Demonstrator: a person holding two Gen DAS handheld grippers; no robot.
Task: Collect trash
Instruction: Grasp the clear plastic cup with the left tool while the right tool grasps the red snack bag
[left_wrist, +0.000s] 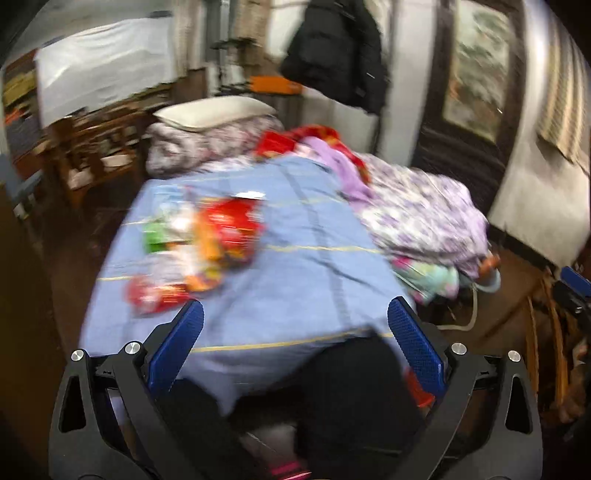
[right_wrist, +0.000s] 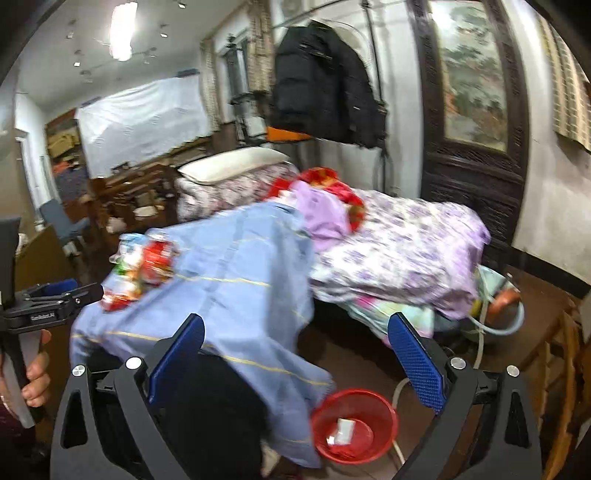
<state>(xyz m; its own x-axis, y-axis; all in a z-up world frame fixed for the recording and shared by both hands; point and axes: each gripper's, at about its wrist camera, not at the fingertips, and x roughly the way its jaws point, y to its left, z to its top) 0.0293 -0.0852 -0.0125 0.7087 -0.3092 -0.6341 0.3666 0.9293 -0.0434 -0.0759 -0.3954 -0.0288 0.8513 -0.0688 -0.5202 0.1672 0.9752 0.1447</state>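
Several snack wrappers (left_wrist: 199, 243), red, orange, green and white, lie in a heap on a blue cloth (left_wrist: 295, 236) spread over a table. My left gripper (left_wrist: 295, 321) is open and empty, above the cloth's near edge, the wrappers to its upper left. My right gripper (right_wrist: 295, 332) is open and empty, further right and lower. In the right wrist view the wrappers (right_wrist: 142, 266) are at the left on the blue cloth (right_wrist: 236, 266). A red trash basket (right_wrist: 354, 424) holding a white scrap stands on the floor below the cloth's corner. The left gripper (right_wrist: 51, 295) shows at the left edge.
A bed with a purple floral quilt (right_wrist: 406, 243), a lilac garment and a red blanket lies behind the table. A black coat (right_wrist: 325, 85) hangs on a rack. A dark wooden cabinet (right_wrist: 476, 147) stands at the right. Wooden chairs and a white hose are on the floor at the right.
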